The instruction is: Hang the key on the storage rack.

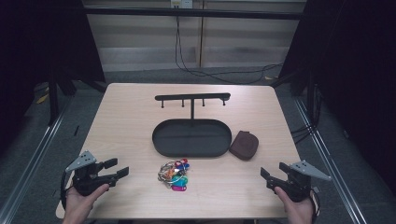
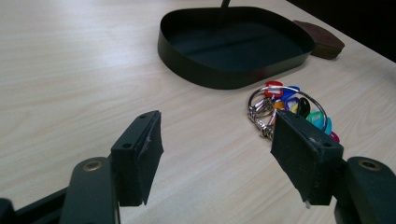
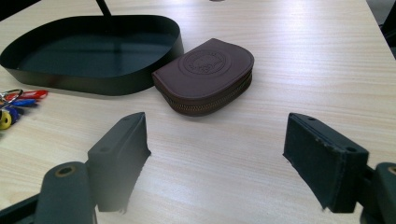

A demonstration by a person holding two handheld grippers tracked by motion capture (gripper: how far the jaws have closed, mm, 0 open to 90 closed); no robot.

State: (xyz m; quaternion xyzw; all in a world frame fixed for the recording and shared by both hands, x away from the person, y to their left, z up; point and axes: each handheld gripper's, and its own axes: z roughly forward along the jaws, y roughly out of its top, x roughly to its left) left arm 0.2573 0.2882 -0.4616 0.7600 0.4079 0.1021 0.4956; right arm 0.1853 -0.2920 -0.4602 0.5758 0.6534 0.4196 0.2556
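A bunch of keys with coloured tags lies on the wooden table in front of a black oval tray. A brown zipped coin pouch rests just right of the tray. My left gripper is open near the front left corner, keys ahead to its right. My right gripper is open near the front right, the pouch beyond its jaws. Nothing sits between either pair of jaws.
A black T-shaped hook rack rises from the back of the tray. The pale wooden table has bare room on its left half. Dark curtains flank the table, and cables run on the floor behind.
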